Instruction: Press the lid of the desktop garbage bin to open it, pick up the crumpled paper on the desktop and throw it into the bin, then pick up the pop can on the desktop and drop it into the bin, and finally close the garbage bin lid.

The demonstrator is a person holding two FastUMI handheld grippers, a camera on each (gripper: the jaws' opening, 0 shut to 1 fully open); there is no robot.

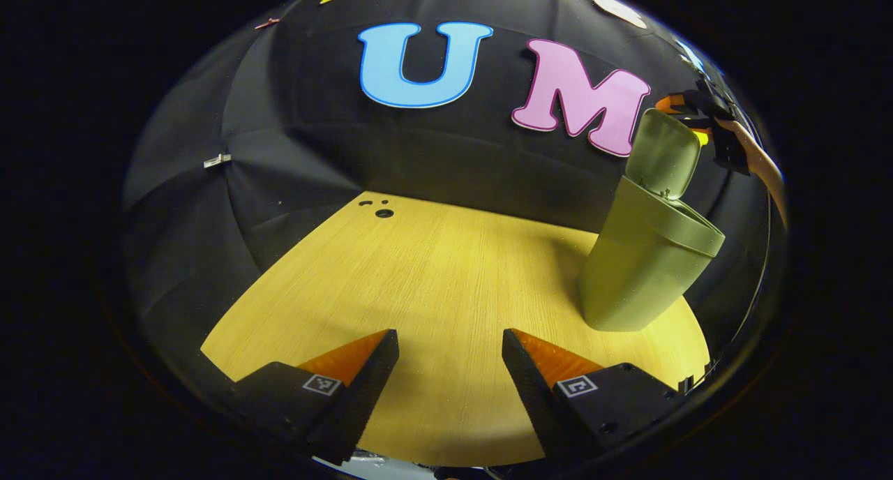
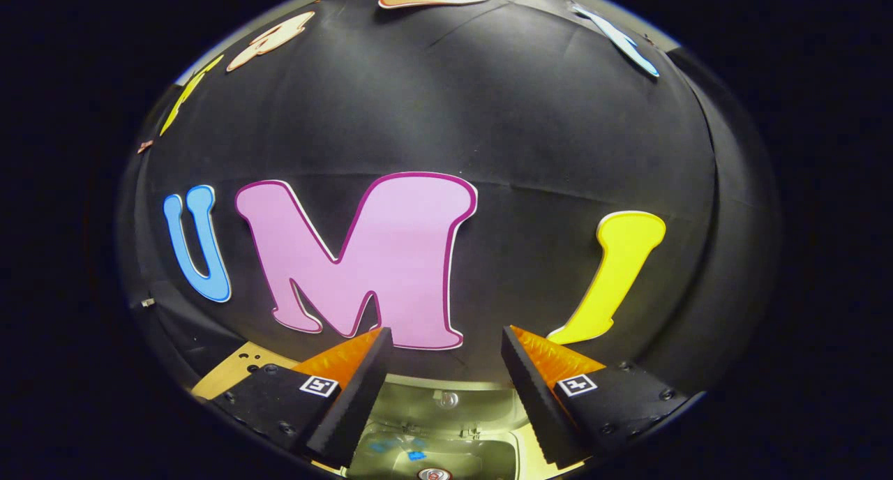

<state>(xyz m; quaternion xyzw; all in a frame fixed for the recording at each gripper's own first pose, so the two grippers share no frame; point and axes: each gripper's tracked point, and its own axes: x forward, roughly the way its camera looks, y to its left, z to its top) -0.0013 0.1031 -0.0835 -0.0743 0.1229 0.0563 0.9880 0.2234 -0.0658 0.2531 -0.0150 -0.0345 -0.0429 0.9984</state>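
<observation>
Right gripper (image 2: 443, 347) directly above open bin (image 2: 446, 424), jaws apart and empty (can top visible inside); raised lid (image 1: 663, 152) nearest it.

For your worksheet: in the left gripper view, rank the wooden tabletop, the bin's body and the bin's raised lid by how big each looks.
1. Wooden tabletop, clearly largest.
2. Bin's body.
3. Bin's raised lid, smallest.
The fisheye bends shapes near the edge, so this is looks only, not true size.

Bright overhead light, soft shadows, sharp centre, strong fisheye bending at edges
</observation>
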